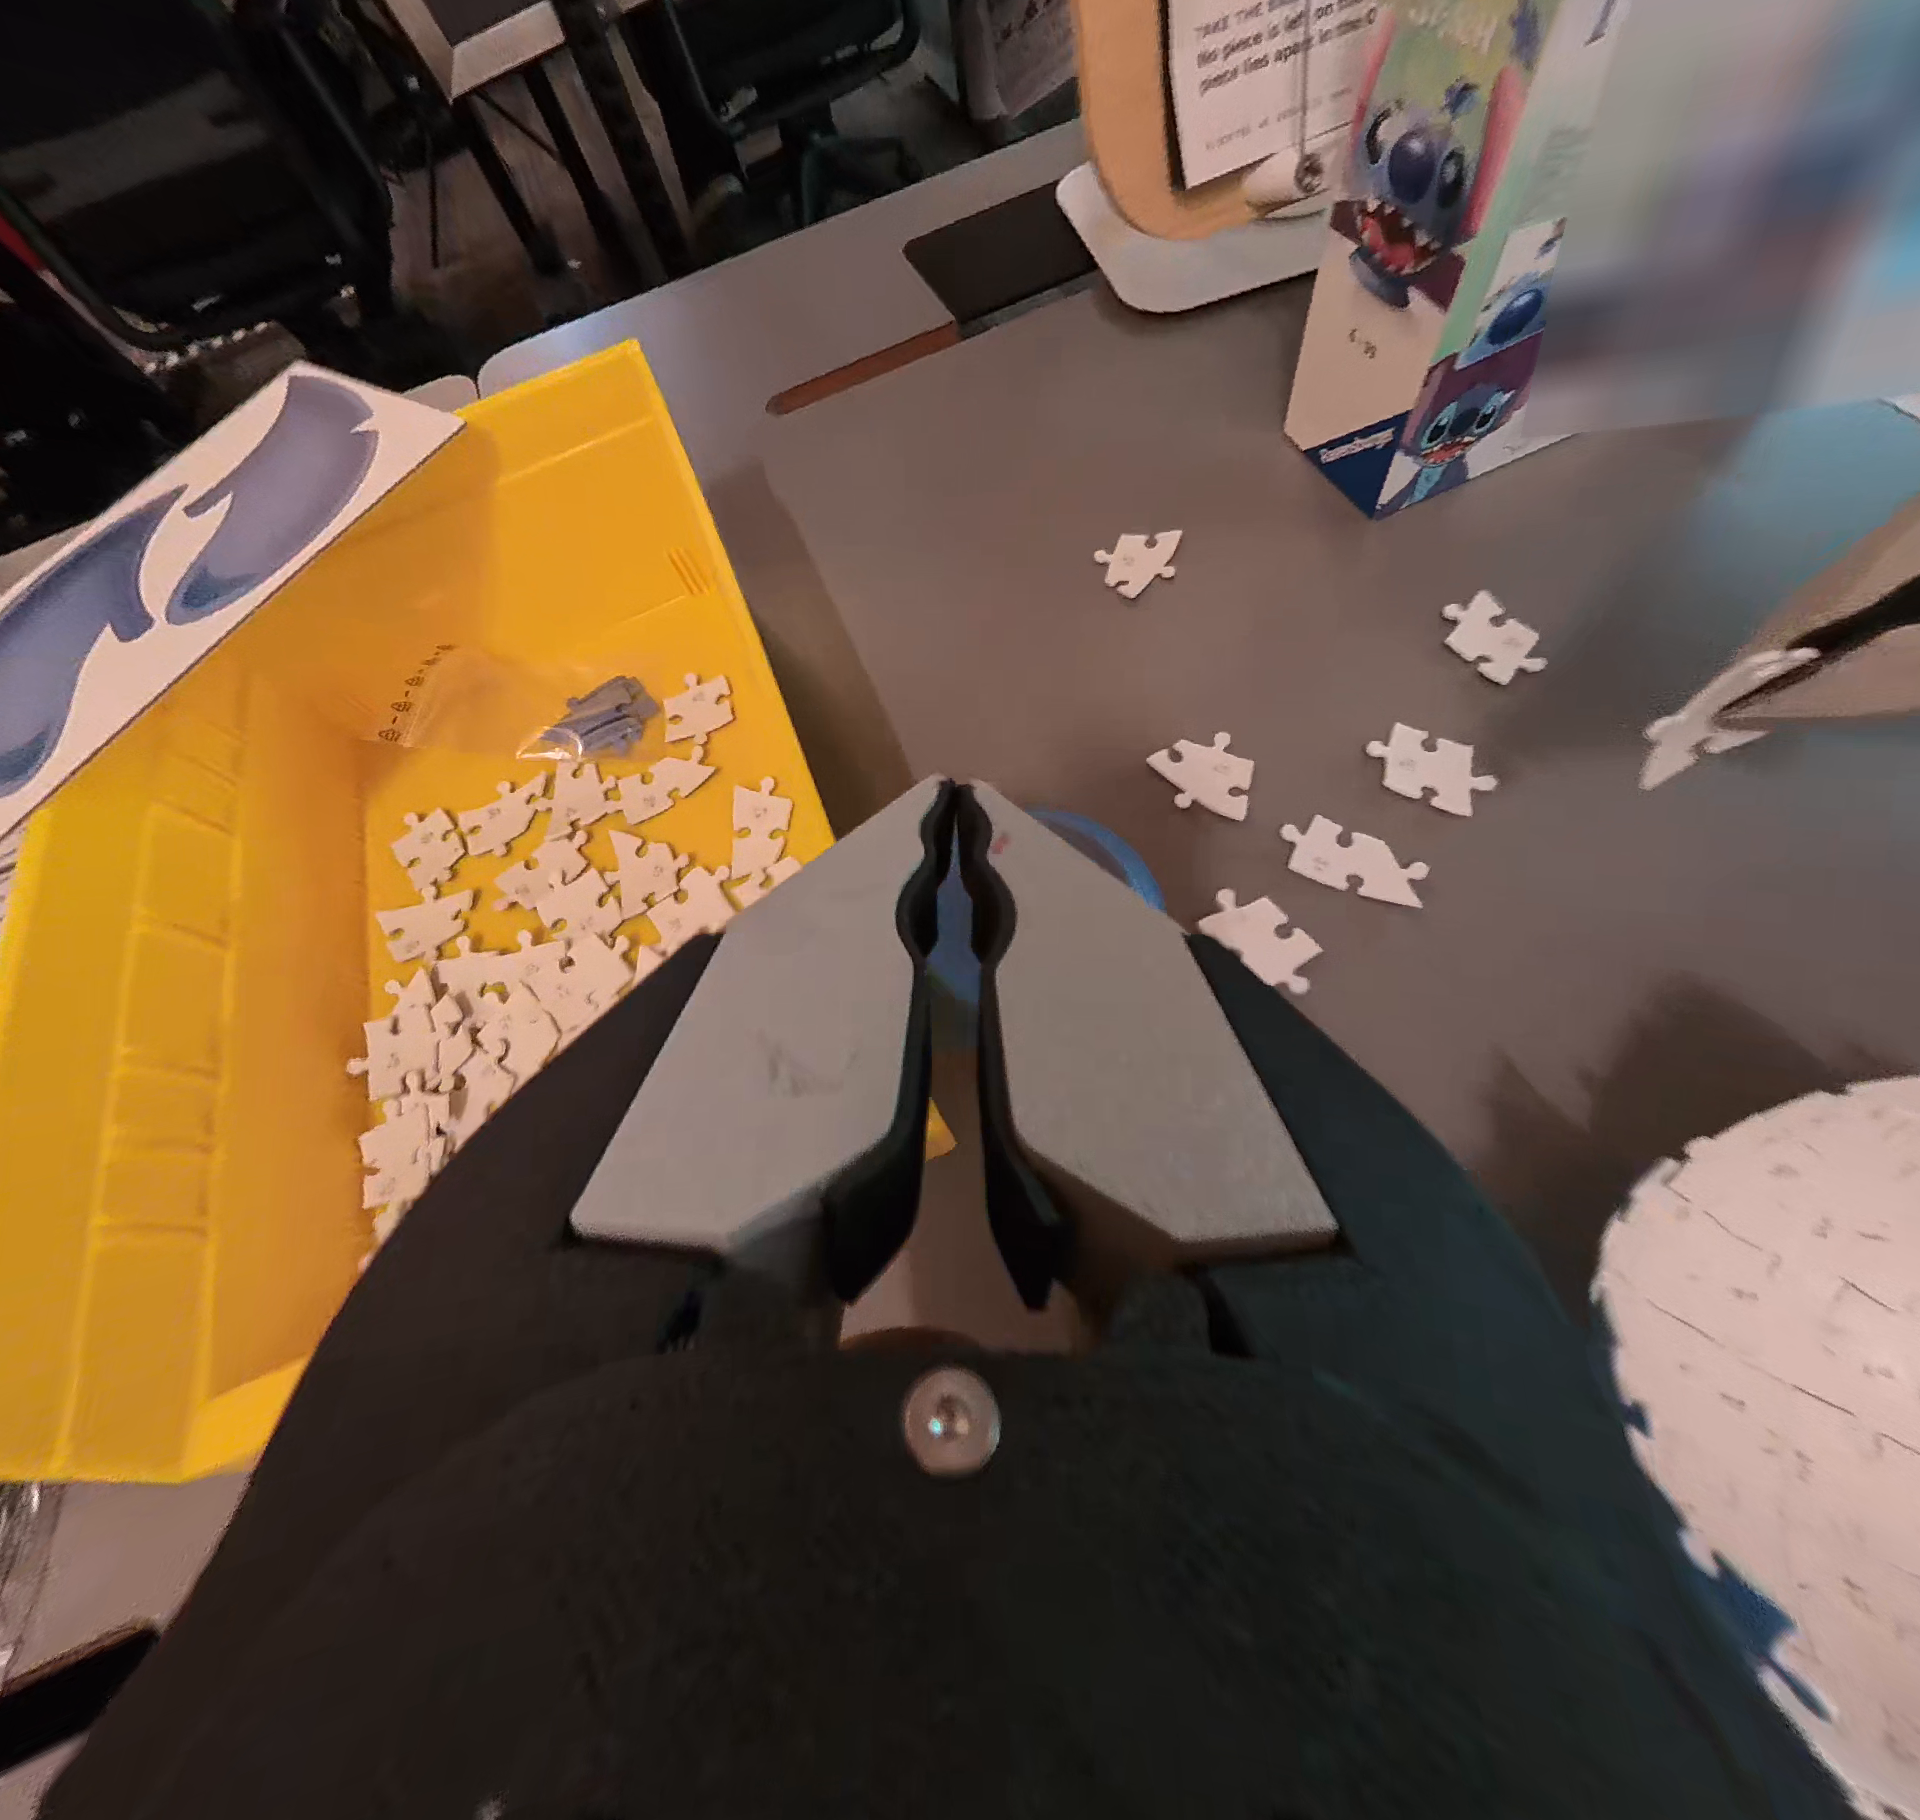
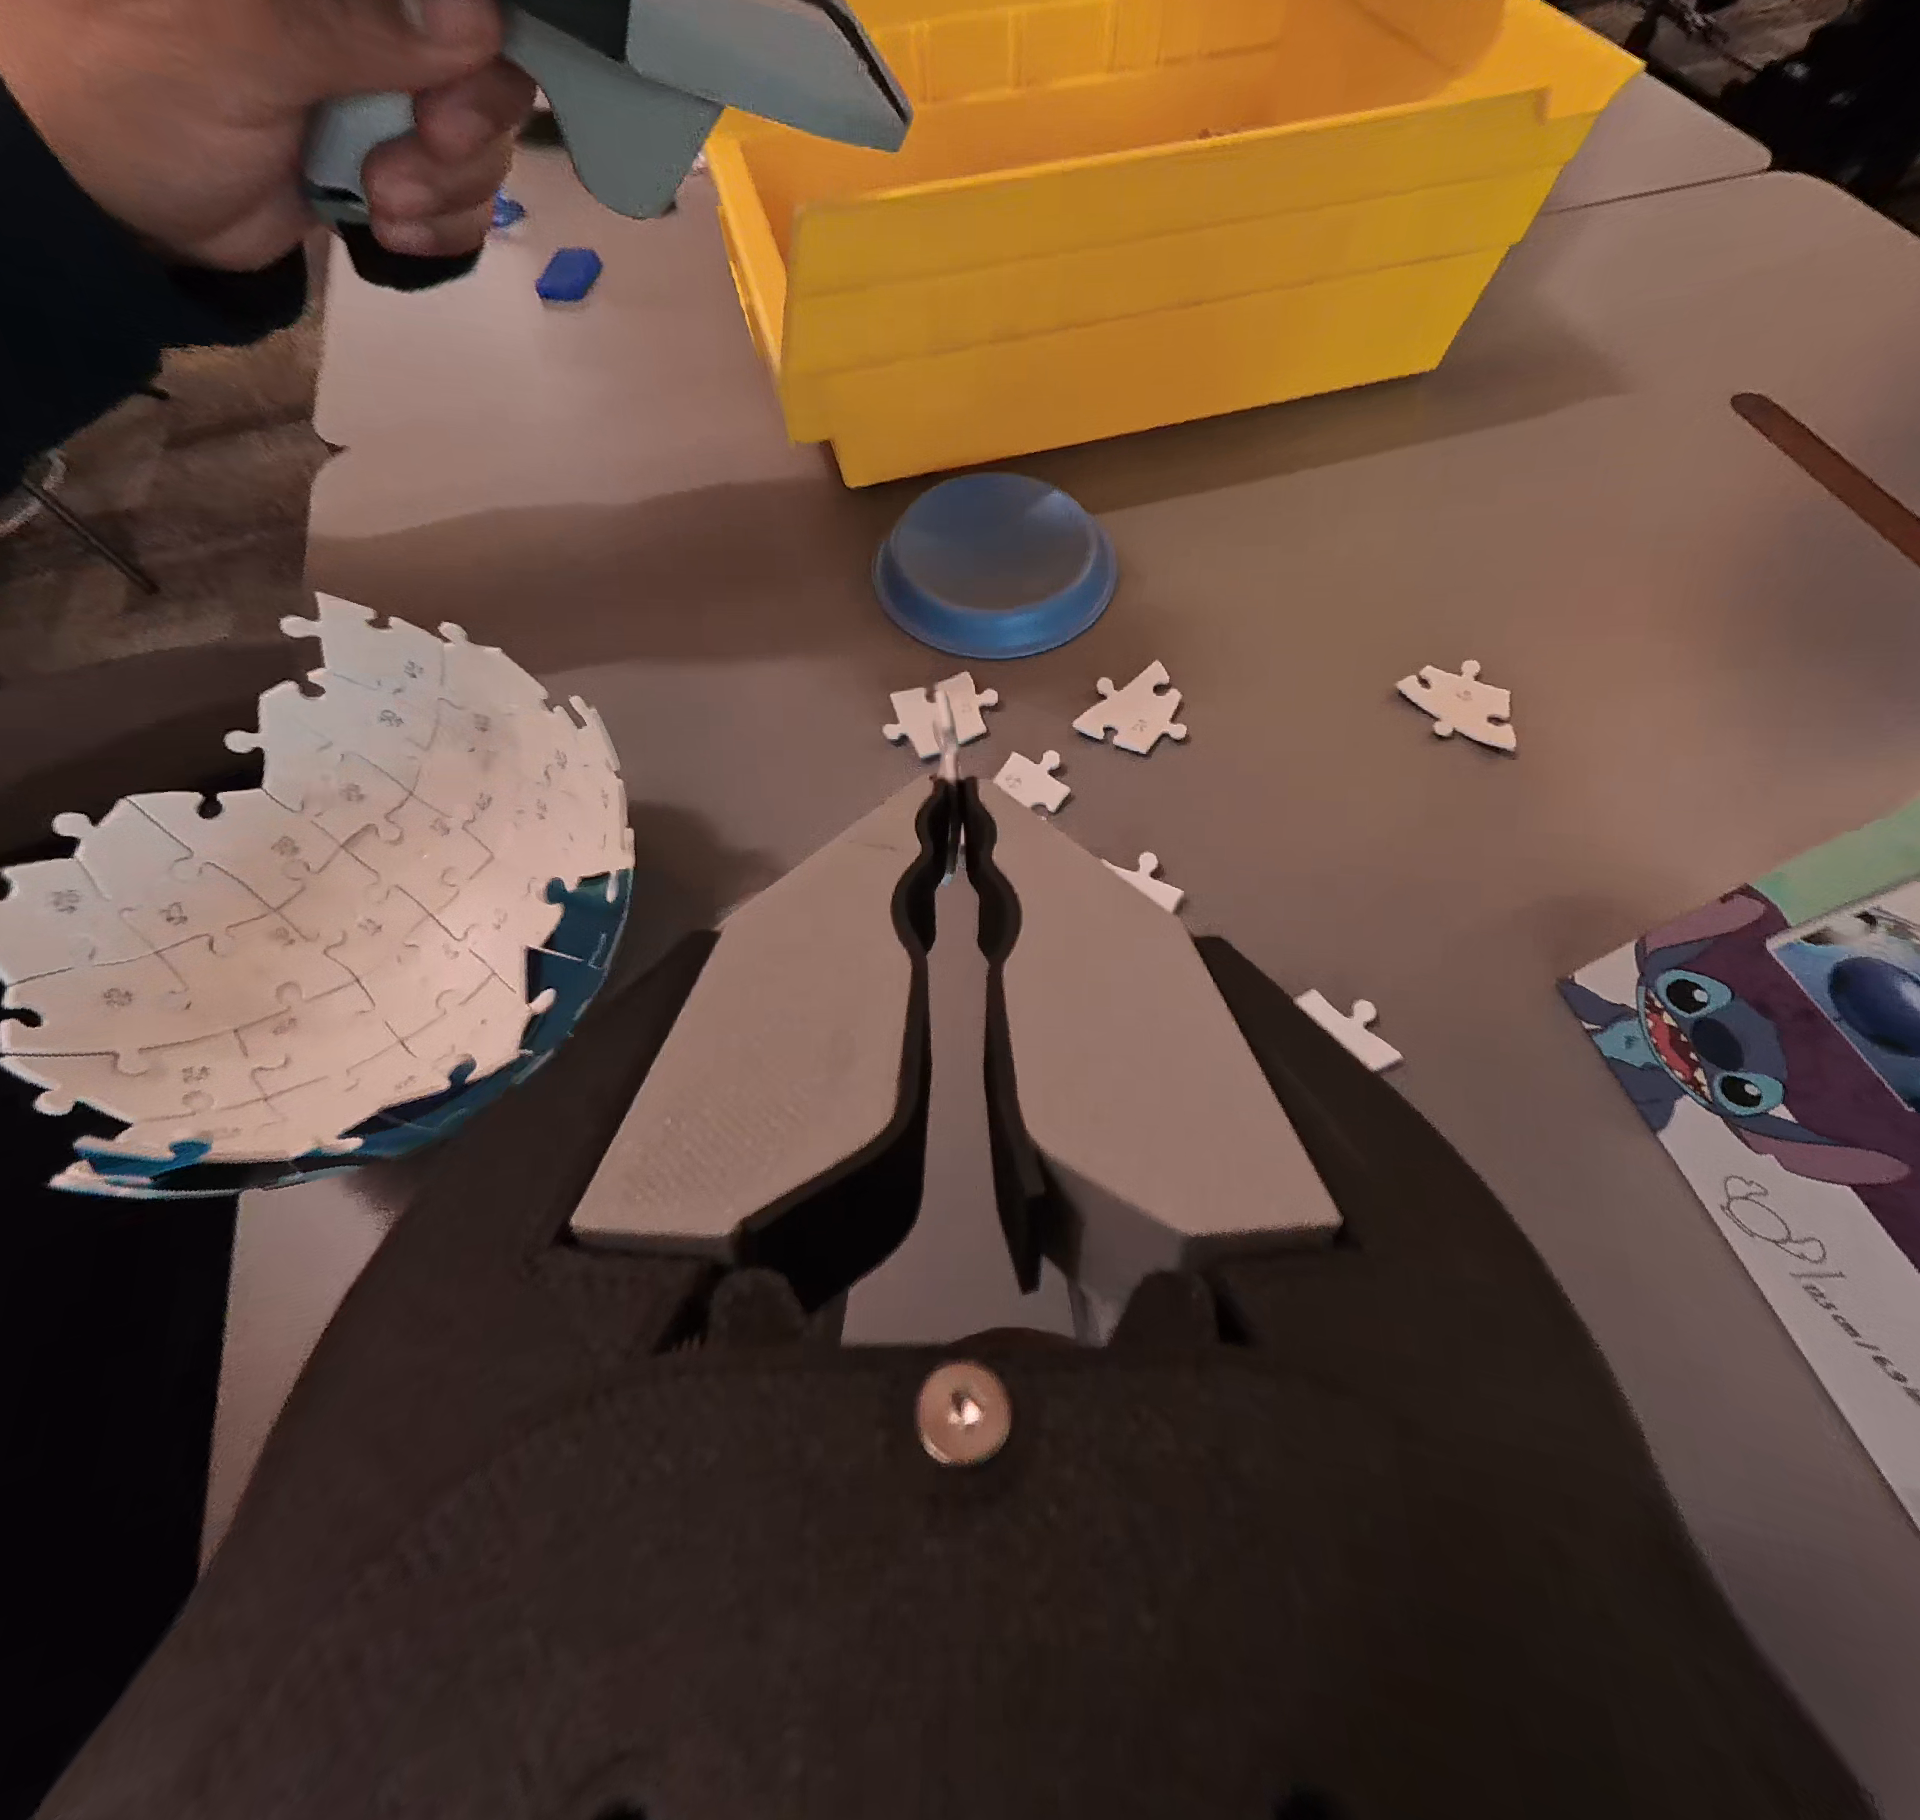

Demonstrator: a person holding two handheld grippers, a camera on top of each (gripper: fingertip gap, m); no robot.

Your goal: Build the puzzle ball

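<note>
Fingers [image 2: 940,814] of right gripper [image 2: 951,794] pinching thin white jigsaw piece [image 2: 948,731] edgewise.

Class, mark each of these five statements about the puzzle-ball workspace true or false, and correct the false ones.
1. The right tongs grip a white puzzle piece edge-on. True.
2. The left tongs hold a puzzle piece. False: they are shut with nothing between them.
3. The part-built ball shell lies with its white inside showing, open like a bowl. True.
4. The blue round stand sits inside the yellow bin. False: it stands on the table just in front of the bin.
5. A heap of loose white pieces lies in the yellow bin. True.
</note>
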